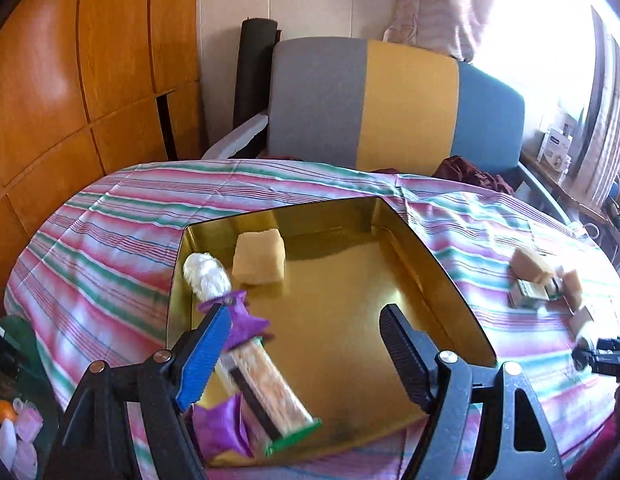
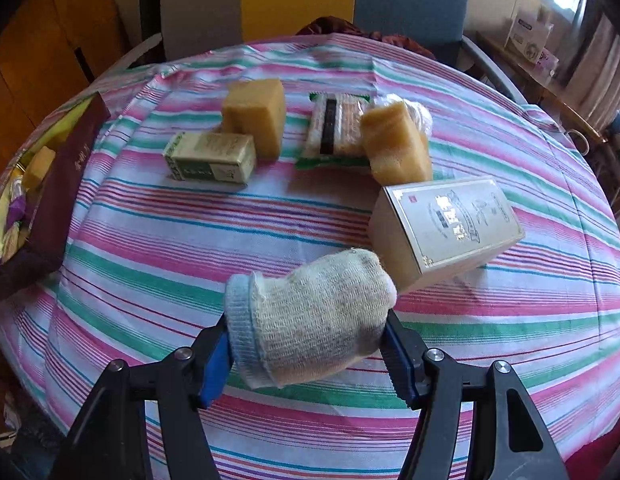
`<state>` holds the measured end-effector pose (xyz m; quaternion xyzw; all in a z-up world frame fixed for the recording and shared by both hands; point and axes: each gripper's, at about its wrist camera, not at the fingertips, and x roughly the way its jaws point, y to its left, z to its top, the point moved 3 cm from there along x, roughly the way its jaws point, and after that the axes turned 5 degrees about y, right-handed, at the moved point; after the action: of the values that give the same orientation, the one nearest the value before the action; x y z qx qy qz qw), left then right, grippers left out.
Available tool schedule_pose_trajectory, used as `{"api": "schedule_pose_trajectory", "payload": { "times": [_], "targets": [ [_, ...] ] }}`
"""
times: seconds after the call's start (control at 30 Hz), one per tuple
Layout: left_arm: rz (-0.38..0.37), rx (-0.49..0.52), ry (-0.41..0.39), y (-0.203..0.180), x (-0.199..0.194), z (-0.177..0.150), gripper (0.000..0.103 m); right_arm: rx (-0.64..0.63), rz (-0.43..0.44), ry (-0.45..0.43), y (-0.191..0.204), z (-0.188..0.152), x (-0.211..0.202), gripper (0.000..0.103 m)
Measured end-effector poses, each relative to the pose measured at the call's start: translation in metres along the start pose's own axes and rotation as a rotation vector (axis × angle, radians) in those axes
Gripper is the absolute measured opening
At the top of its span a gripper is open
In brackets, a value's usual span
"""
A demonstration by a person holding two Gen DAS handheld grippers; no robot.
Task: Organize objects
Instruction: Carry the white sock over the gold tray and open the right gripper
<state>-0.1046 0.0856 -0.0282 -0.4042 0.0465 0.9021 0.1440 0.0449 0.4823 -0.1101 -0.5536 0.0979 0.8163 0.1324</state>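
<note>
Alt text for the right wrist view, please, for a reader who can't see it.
The right gripper clamps a rolled white sock above a striped tablecloth. Beyond lie two tan sponge blocks, a small green box, a snack packet and a silver box.

Left gripper (image 1: 305, 354): black angular plastic frame with triangular cut-outs and silver pivot screws, one ribbed blue pad and one ribbed black pad; right gripper (image 2: 305, 354): same black frame and silver screws, with saw-toothed blue pads on both fingers.
</note>
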Motion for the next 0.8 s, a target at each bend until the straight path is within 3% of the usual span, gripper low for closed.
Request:
{"api": "schedule_pose_trajectory", "payload": {
  "times": [0.17,0.5,0.8],
  "targets": [
    [-0.030,-0.028,-0.006,0.005,-0.013,-0.014,0.078,-0.029,0.056,-0.053,0.041,0.010,-0.015,0.066],
    [-0.016,-0.081,0.009,0.031,-0.019,-0.029,0.078,-0.174,0.249,-0.148,0.169,0.057,-0.048,0.066],
    [0.024,-0.225,0.063,0.091,-0.015,-0.047,0.076,-0.283,0.374,-0.090,0.287,0.089,-0.025,0.066]
  ]
}}
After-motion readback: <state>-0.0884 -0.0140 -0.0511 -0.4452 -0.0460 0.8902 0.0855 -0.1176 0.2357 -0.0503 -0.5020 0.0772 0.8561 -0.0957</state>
